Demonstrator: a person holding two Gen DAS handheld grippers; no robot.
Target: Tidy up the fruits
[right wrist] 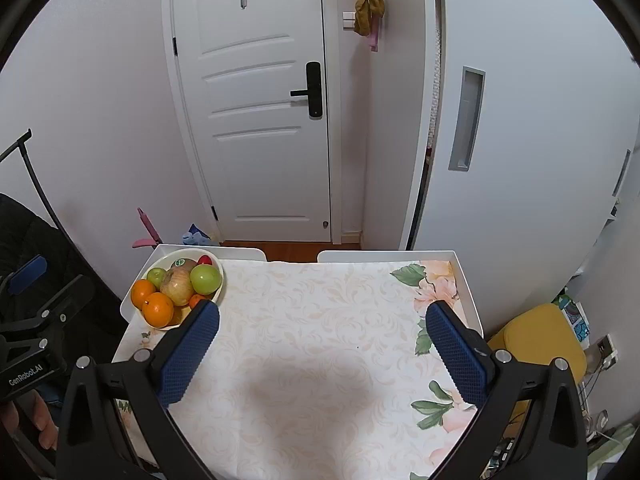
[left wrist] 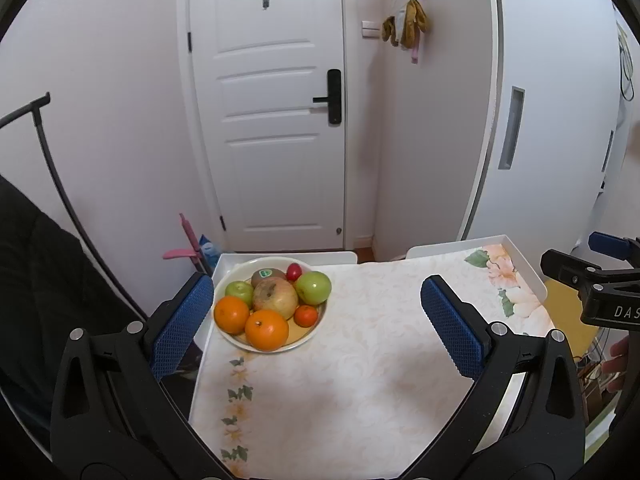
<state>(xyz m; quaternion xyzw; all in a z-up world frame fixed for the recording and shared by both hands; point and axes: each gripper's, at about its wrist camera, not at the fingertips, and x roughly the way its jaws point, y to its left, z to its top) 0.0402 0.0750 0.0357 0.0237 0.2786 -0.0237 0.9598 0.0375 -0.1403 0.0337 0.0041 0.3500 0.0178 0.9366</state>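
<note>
Both grippers held above the near part of the table [right wrist: 320, 300], jaws spread wide apart and gripping nothing. Left gripper [left wrist: 318, 320] over the near left stretch of the cloth, its left blue pad [left wrist: 182, 326] just beside the bowl [left wrist: 310, 334] in that view, though hanging above and short of it rather than touching. Right gripper [right wrist: 322, 350] over the middle and right of the cloth, well apart from the bowl, with its left blue pad [right wrist: 190, 354] covering the bowl's near rim in the right wrist view. Each gripper's black frame visible at the edge of the other's view.

All fruit piled in the cream bowl at the table's far left corner, close to the raised white rim [right wrist: 466, 292]. Large blemished apple [left wrist: 275, 299] at the centre of the bowl. Two oranges [left wrist: 267, 329] at the near side, touching each other and the apple. Small tangerine [left wrist: 306, 315] just right of them. Green apple [left wrist: 313, 287] on the right, smaller green apple [left wrist: 240, 292] on the left. Kiwi with a green sticker [left wrist: 266, 274] behind the centre apple, small red fruit [left wrist: 294, 271] beside it at the far rim.

Rest of the floral cloth [right wrist: 304, 360] bare. White door [right wrist: 256, 100] beyond the table, bowl on the side toward it.
</note>
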